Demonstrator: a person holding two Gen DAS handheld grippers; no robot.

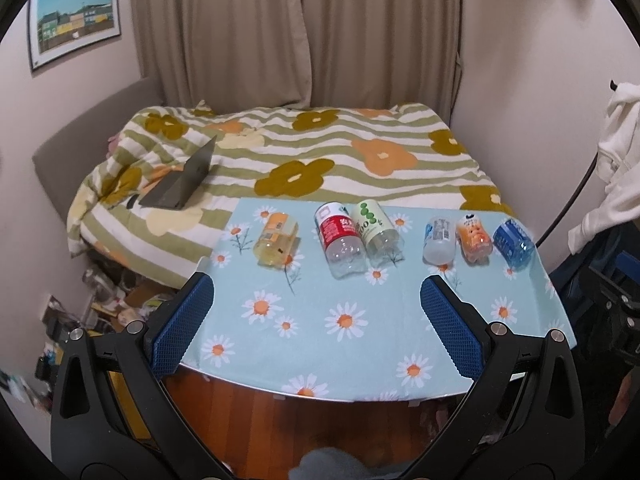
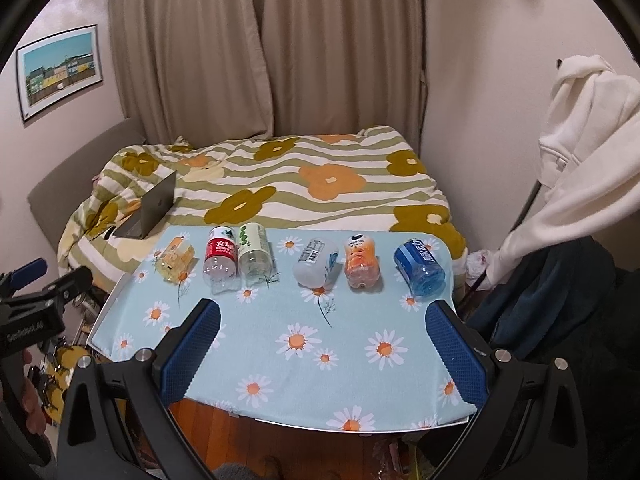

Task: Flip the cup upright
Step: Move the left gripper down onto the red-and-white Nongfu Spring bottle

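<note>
Several plastic bottles lie on their sides in a row on a table with a light-blue daisy cloth (image 1: 320, 320) (image 2: 304, 344). From left: a yellow one (image 1: 276, 242) (image 2: 176, 260), a red-labelled one (image 1: 340, 240) (image 2: 219, 258), a green-labelled one (image 1: 376, 232) (image 2: 254, 252), a white one (image 1: 439, 238) (image 2: 316, 262), an orange one (image 1: 474, 240) (image 2: 361, 262), a blue one (image 1: 513, 242) (image 2: 420, 268). My left gripper (image 1: 316, 286) is open and empty, held over the table's near half. My right gripper (image 2: 324, 314) is open and empty, also short of the row.
A bed with a striped flower quilt (image 1: 320, 152) lies behind the table, an open laptop (image 1: 180, 184) on it. White clothing (image 2: 580, 152) hangs at the right. Clutter (image 1: 112, 292) lies on the floor left of the table. Wooden floor (image 1: 300, 412) shows under the near edge.
</note>
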